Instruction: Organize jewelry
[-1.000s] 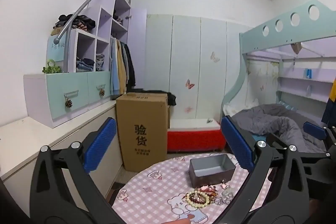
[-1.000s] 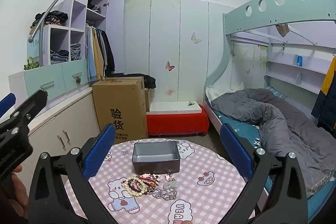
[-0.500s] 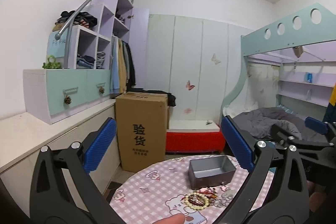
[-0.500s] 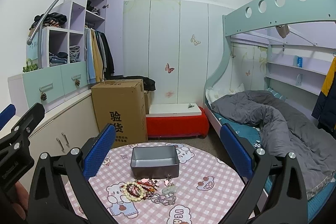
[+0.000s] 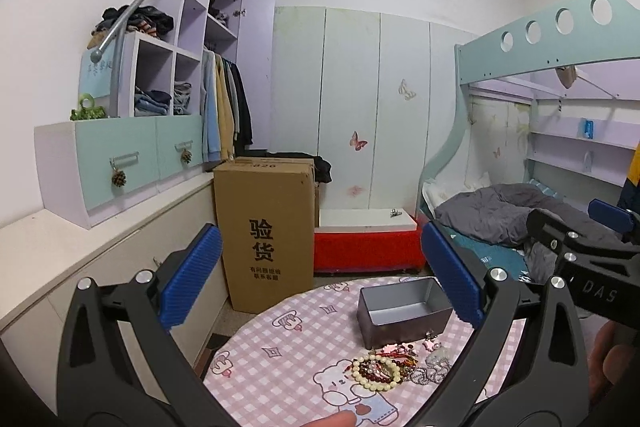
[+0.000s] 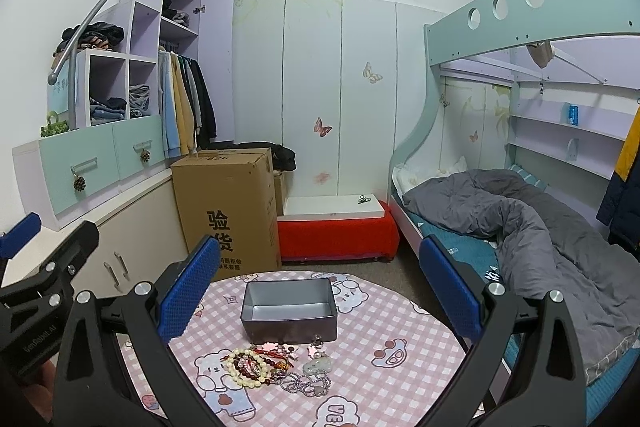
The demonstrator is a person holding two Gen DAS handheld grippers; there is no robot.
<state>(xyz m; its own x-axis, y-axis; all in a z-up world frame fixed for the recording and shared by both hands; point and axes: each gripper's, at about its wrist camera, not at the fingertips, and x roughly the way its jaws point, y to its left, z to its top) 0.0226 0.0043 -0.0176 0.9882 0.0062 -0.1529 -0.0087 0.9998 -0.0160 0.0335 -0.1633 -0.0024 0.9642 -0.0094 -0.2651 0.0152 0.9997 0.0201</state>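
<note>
pink checked surface [image 6: 392, 331]: tangled jewelry heap [image 6: 276, 367] at 6 o'clock of grey tin [image 6: 289, 311], light, slippery, snag-prone, pinch one bead strand; left gripper [image 5: 320, 279] and right gripper [image 6: 320, 279] both spread, empty.

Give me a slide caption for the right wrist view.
Open right gripper above jewelry pile and empty gray tin on checked table.

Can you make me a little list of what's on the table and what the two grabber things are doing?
table: round, pink checked cloth with cartoon bears
box: grey metal tin, open top, looks empty
jewelry: tangled pile in front of the tin, on the cloth
cream bead bracelet: at the pile's left side
left gripper: jaws open, holding nothing
right gripper: jaws open, holding nothing
in tin so far: nothing visible
</note>
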